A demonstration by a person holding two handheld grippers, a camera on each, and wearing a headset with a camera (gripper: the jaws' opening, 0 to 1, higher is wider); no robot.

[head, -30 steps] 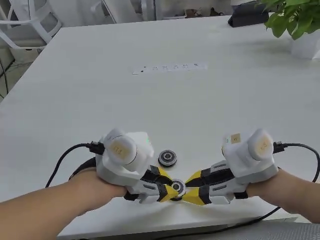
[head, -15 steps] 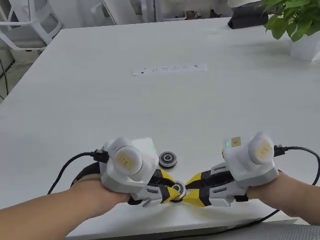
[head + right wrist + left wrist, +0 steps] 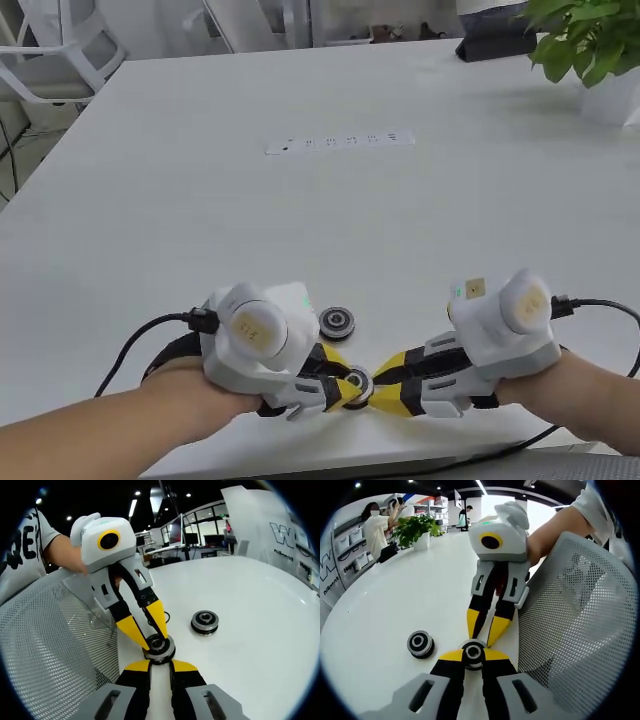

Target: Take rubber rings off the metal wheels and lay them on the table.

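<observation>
A small metal wheel (image 3: 355, 384) with a dark rubber ring is held just above the white table's (image 3: 300, 220) front edge, between both grippers. My left gripper (image 3: 343, 386) is shut on it, its yellow tips flanking the wheel (image 3: 473, 653). My right gripper (image 3: 369, 386) meets it from the opposite side, its jaws nearly together and pinching the rim of the wheel (image 3: 160, 647). A second wheel (image 3: 336, 321) with its ring on lies flat on the table just behind them; this second wheel (image 3: 420, 643) (image 3: 205, 621) is also in both gripper views.
A white power strip (image 3: 340, 140) lies mid-table. A potted plant (image 3: 585, 40) and a black object (image 3: 495, 42) stand at the far right corner. A mesh chair back (image 3: 580, 620) is close behind the table's front edge. Cables trail from both grippers.
Both grippers stay closed around the same wheel. The left gripper has rolled slightly and both hands sit a little lower in the picture; the head camera has shifted.
</observation>
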